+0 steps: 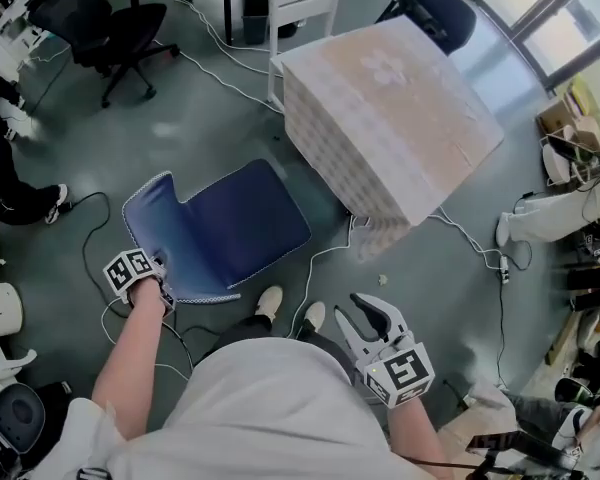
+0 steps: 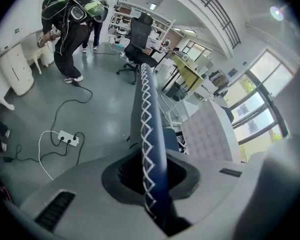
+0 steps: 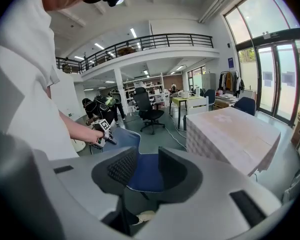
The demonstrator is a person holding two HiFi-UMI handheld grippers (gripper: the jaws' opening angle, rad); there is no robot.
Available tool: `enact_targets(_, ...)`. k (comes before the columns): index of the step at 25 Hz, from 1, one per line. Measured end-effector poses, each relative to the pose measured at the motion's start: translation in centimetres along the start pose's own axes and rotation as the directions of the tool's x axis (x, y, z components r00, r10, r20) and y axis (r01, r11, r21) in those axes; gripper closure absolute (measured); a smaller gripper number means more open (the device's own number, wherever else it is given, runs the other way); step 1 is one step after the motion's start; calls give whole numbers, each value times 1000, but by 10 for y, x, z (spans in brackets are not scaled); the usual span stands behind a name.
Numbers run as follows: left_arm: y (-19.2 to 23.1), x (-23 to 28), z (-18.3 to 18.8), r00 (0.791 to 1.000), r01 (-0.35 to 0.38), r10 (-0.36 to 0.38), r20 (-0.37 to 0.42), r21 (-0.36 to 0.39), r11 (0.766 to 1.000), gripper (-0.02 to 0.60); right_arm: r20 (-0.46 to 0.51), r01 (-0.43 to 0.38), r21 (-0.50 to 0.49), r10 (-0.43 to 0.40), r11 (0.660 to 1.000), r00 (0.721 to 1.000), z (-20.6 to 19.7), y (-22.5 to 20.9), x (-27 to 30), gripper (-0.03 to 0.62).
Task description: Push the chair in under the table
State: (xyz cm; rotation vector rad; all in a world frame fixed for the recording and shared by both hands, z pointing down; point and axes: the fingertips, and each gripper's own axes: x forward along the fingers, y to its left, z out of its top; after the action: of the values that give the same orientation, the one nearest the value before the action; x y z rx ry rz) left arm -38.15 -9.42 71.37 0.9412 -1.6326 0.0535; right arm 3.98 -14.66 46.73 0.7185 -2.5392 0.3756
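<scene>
A blue padded chair with white stitched edging stands on the grey floor, a little short of the cloth-covered table. Its backrest is at the left in the head view. My left gripper is shut on the backrest's edge, and the stitched rim runs straight between its jaws. My right gripper hangs open at the lower right, apart from the chair, with nothing between its fingers. Past those fingers the right gripper view takes in the chair, the left gripper and the table.
A white chair stands at the table's far side and a black office chair at the upper left. Cables and a power strip lie on the floor. A person in dark clothes bends over farther off. My shoes are beside the chair.
</scene>
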Motion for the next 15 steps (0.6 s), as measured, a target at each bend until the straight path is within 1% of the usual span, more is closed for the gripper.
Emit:
enact_targets(2, -10, 5, -5, 1000, 18, -18, 2, -23, 1000, 522, 0, 6, -6, -6, 1000, 1000, 4, -6, -1, 453)
enact_targets(5, -34, 13, -11, 999, 48, -48, 2, -31, 998, 523, -3, 20, 0, -20, 1000, 1000, 5, -15, -4, 453)
enact_targets(10, -71, 27, -17, 997, 75, -75, -7, -20, 997, 523, -7, 48, 7, -48, 999, 999, 2, -26, -17, 453)
enact_targets(15, -111, 47, -14, 995, 99, -98, -23, 18, 995, 523, 0, 95, 30, -95, 995, 996, -3, -42, -30, 453)
